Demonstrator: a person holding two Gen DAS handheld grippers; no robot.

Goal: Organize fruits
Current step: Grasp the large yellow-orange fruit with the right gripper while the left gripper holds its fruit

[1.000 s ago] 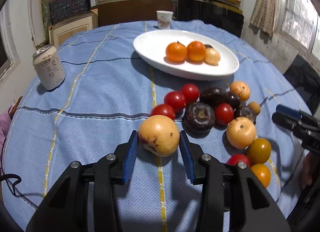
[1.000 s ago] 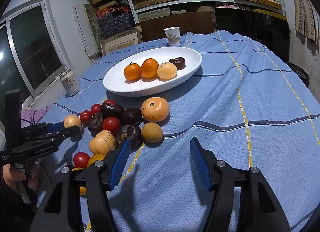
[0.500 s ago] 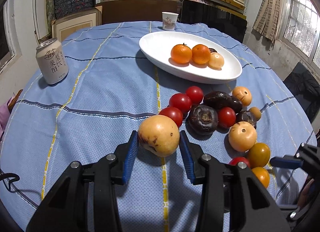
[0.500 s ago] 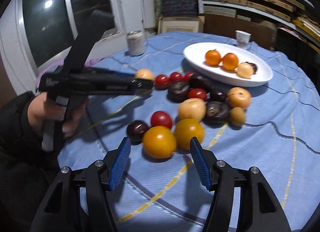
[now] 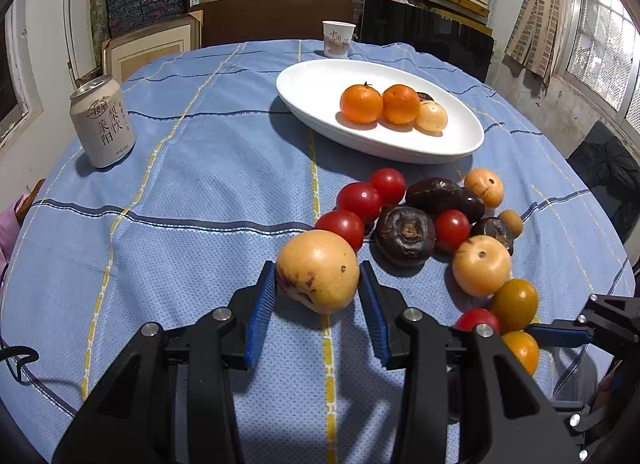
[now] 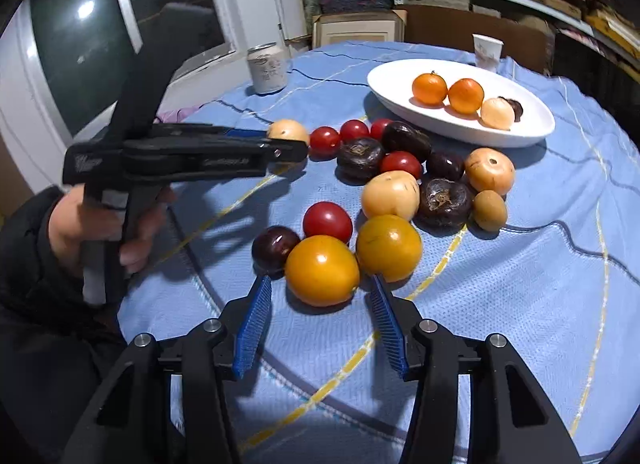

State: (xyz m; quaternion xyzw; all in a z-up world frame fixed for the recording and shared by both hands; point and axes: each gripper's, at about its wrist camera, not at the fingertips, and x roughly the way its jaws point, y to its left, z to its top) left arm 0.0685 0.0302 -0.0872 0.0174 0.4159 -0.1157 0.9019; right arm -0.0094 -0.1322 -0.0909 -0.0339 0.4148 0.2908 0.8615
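Note:
My left gripper (image 5: pixel 318 284) is shut on a yellow passion fruit (image 5: pixel 318 270) with purple blotches, held above the blue cloth; it also shows in the right wrist view (image 6: pixel 288 131). My right gripper (image 6: pixel 320 296) is open, its blue pads either side of an orange tomato (image 6: pixel 322 270) without touching it. A second orange tomato (image 6: pixel 389 246), a red tomato (image 6: pixel 327 221) and a dark plum (image 6: pixel 275 248) sit close behind. A white oval plate (image 5: pixel 312 83) holds two tangerines (image 5: pixel 361 103), a pale fruit and a dark one.
A loose pile of red tomatoes (image 5: pixel 359 199), dark wrinkled fruits (image 5: pixel 405 235) and yellow fruits (image 5: pixel 481 265) lies between the grippers and the plate. A drink can (image 5: pixel 103 121) stands at the left. A paper cup (image 5: pixel 338 37) stands behind the plate.
My right gripper has swung left and moved in on the orange tomato. My left gripper has kept hold of the passion fruit and lifted it slightly.

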